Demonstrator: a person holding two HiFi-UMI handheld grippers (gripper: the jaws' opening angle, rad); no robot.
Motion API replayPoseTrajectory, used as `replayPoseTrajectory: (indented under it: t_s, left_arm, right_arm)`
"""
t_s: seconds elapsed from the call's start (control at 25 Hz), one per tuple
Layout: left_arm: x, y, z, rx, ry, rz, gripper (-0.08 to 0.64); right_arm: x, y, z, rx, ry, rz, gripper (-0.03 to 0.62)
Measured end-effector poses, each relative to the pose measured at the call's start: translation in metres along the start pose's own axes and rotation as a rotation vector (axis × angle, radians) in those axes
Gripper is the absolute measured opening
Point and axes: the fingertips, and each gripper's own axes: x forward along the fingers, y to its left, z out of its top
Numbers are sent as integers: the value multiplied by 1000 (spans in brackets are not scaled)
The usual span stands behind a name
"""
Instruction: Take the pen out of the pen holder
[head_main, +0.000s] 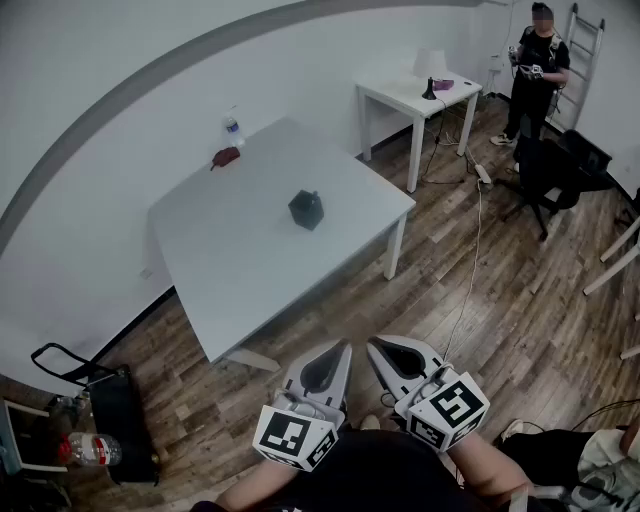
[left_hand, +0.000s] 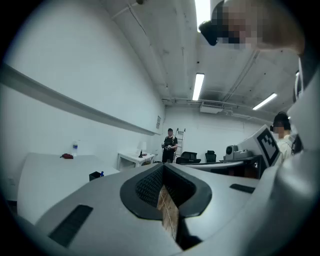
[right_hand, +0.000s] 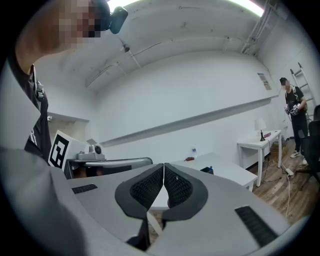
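Standing well back from the white table (head_main: 230, 260), the person holds both tongs low over the wood floor (head_main: 500, 310), short of the table's near edge. The left tongs (head_main: 335, 357) have their jaws pressed together at the tips with nothing between them. The right tongs (head_main: 385, 352) are likewise closed on nothing, their ribbed pads meeting along a thin line. The two sit side by side, close together, pointing towards the table.

The pen holder (head_main: 306, 209), a small dark box, stands upright near the middle of the table, well apart from both tongs. In the gripper views a blue tip, the pen (left_hand: 101, 173), shows just above its rim; the head view is too coarse to show it. Near the table's far edge by the wall lies a dark red object (head_main: 226, 156), with a clear bottle (head_main: 233, 125) upright just beyond it.

A grey band (head_main: 150, 75) runs along the white wall. A smaller white table (head_main: 400, 98) stands at the far right, carrying a lamp (head_main: 430, 70). Another person (head_main: 540, 60) stands past it, beside a ladder (head_main: 588, 45) against the wall. A black office chair (head_main: 548, 170) sits nearby, and a pale cable (head_main: 472, 260) trails across the floor. Strip lights (left_hand: 198, 86) hang from the ceiling. By the wall at the lower left sits a black bag (head_main: 120, 420)
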Motion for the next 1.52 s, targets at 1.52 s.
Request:
replayPoseTrajectory:
  t_s: [1.52]
  left_arm:
    - [151, 258, 27, -51, 32, -80, 5]
  right_arm:
    - [276, -134, 32, 42, 51, -135, 15]
